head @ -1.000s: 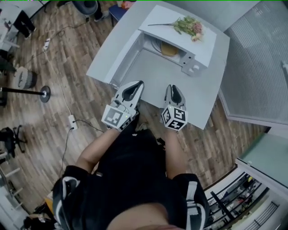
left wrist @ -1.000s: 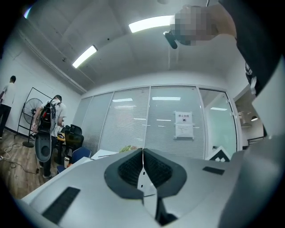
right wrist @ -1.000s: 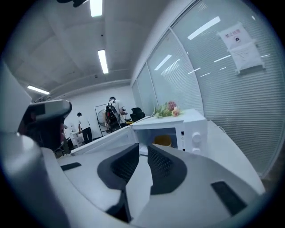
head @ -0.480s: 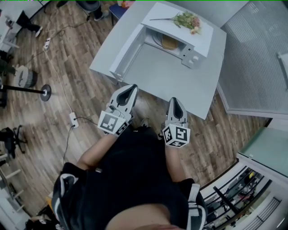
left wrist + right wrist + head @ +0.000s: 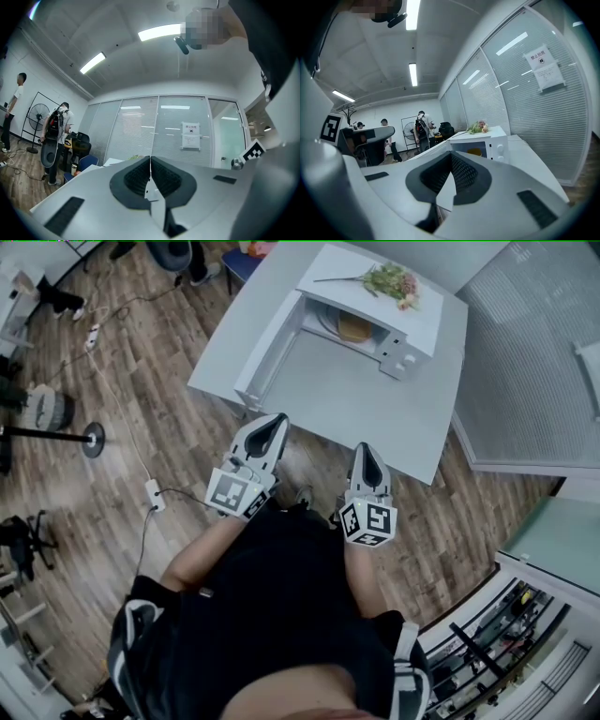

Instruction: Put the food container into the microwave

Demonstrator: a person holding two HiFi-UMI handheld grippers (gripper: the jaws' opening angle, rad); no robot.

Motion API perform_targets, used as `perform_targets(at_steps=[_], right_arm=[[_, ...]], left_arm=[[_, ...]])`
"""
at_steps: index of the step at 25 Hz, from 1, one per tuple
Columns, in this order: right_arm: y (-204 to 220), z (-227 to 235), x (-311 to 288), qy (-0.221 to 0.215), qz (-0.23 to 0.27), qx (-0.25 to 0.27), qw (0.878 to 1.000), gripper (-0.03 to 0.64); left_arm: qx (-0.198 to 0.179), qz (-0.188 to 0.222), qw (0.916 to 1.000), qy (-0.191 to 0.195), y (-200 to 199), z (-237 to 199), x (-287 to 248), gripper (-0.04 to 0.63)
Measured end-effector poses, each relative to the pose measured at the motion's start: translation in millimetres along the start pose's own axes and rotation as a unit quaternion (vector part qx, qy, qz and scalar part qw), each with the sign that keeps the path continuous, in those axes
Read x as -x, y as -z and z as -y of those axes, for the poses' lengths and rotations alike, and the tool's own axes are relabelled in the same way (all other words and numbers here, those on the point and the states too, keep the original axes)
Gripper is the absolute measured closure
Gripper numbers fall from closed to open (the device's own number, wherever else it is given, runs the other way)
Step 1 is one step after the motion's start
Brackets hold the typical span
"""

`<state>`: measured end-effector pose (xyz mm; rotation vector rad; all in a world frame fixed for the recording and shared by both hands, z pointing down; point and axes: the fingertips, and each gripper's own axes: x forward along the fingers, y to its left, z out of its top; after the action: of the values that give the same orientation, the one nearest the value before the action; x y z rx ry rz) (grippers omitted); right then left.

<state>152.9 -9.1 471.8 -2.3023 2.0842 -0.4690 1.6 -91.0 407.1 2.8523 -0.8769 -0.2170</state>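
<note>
A white microwave (image 5: 375, 320) stands at the far end of a grey table (image 5: 375, 413) with its door (image 5: 267, 357) swung open to the left. Inside it sits an orange-yellow food container (image 5: 353, 327), which the right gripper view shows behind the opening as the container (image 5: 474, 152) in the microwave (image 5: 497, 140). My left gripper (image 5: 273, 424) and right gripper (image 5: 367, 452) hover side by side just short of the table's near edge. Both are shut and hold nothing, as the left gripper (image 5: 150, 159) and right gripper (image 5: 451, 157) show in their own views.
A bunch of flowers (image 5: 392, 282) lies on top of the microwave. Cables and a power strip (image 5: 150, 493) trail over the wood floor at left, near a fan stand (image 5: 91, 439). Glass partitions (image 5: 525, 362) close off the right. People (image 5: 421, 129) stand in the background.
Both grippers have drawn back from over the table's near edge toward the person's body. The microwave, its open door and the container have not moved.
</note>
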Motion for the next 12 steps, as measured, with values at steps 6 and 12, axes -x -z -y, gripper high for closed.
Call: perform_targets(at_steps=[6, 12], right_arm=[[-2, -7, -6, 0.005, 0.004, 0.005, 1.000, 0.592], [0, -12, -10, 0.007, 0.004, 0.006, 1.000, 0.592]], left_arm=[[-0.001, 0.000, 1.0000, 0.004, -2, -7, 3, 0.571], [0.001, 0.005, 1.0000, 0.006, -3, -14, 5, 0.571]])
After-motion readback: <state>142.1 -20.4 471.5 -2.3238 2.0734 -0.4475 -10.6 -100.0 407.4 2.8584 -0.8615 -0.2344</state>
